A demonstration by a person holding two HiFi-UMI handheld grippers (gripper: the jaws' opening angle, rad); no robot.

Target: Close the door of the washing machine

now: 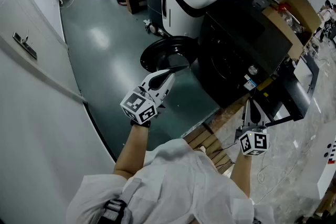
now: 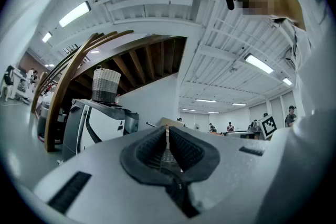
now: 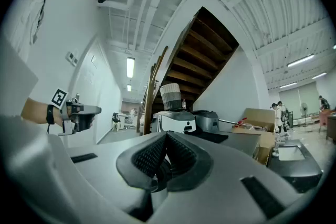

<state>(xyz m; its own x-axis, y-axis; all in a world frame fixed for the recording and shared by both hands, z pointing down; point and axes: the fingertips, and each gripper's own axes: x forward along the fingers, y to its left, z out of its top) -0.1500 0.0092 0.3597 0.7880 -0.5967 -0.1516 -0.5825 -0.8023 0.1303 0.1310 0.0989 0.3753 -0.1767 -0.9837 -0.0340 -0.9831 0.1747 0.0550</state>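
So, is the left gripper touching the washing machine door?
Cannot tell. In the head view the left gripper overlaps the door at its rim; neither contact nor gap shows plainly.

Washing machine [image 1: 239, 47]: black front-loading unit, upright, standing at the edge of the dark green floor [image 1: 105, 55]. Door [image 1: 167, 55]: round, black, glossy-rimmed with a bowl-shaped centre. It stands swung wide open beside the machine's front and projects out over the floor.
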